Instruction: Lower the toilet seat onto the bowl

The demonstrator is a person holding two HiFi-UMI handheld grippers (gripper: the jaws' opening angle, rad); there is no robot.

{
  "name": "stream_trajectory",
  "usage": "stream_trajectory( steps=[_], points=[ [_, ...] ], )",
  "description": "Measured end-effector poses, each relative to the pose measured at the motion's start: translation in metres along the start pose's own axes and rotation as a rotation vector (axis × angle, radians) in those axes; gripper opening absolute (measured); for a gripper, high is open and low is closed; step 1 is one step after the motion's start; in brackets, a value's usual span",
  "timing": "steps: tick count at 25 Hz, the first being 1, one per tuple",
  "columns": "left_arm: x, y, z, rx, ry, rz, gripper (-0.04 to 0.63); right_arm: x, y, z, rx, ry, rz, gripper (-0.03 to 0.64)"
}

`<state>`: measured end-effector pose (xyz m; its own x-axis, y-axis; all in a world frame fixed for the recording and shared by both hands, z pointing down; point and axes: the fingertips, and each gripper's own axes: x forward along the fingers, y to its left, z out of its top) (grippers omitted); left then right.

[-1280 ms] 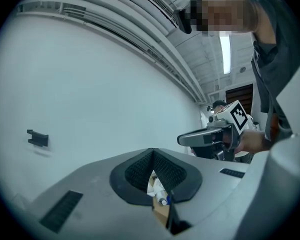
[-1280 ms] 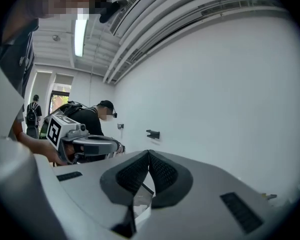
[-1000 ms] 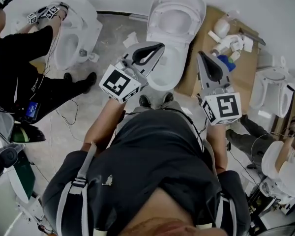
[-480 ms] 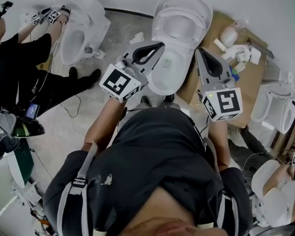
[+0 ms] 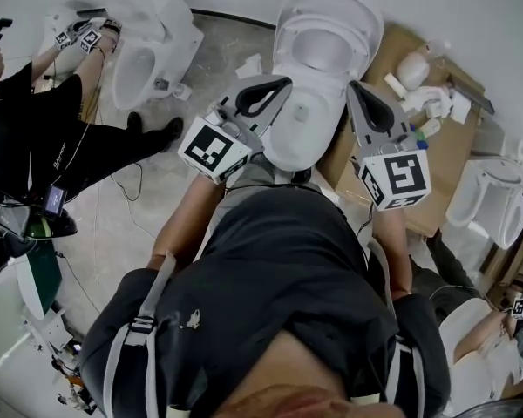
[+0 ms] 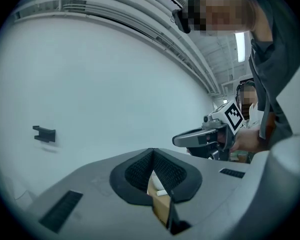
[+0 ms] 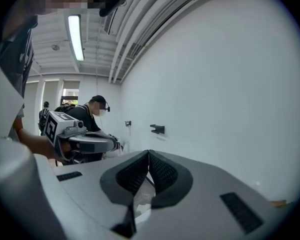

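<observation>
1. Little has changed over the last second; the head has swung slightly, so the toilet sits a touch further right in the head view, while both grippers keep the same pose.
2. The left gripper is clenched and empty, hovering over the bowl; the right gripper is likewise clenched on nothing, near the bowl's right edge.
3. The seat stands raised behind the bowl, untouched.
4. So the lowering has not begun; a gripper must probably reach the seat's top rim and ease it forward.
</observation>
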<state>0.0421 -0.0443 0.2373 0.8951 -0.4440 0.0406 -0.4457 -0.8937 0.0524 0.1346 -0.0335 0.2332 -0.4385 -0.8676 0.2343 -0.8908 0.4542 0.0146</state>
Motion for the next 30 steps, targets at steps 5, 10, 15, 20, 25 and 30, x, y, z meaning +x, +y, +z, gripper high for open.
stream_trajectory(
  steps=[5,10,15,20,25,30],
  points=[
    [0.011,0.028,0.006,0.005,-0.015,-0.038,0.004,0.023,-0.006,0.005,0.004,0.016,-0.038,0.008],
    [0.023,0.052,0.011,0.000,-0.013,-0.060,0.004,0.046,-0.016,0.008,0.011,0.025,-0.056,0.008],
    [0.031,0.072,-0.002,-0.025,0.008,-0.086,0.003,0.073,-0.025,0.000,0.023,0.051,-0.069,0.008],
    [0.040,0.090,-0.016,-0.057,0.027,-0.094,0.003,0.101,-0.034,-0.011,0.026,0.083,-0.054,0.008],
    [0.043,0.108,-0.027,-0.082,0.040,-0.093,0.003,0.131,-0.042,-0.023,0.022,0.116,-0.033,0.008],
    [0.044,0.120,-0.038,-0.104,0.062,-0.097,0.005,0.168,-0.053,-0.049,0.004,0.184,-0.002,0.008]
  ],
)
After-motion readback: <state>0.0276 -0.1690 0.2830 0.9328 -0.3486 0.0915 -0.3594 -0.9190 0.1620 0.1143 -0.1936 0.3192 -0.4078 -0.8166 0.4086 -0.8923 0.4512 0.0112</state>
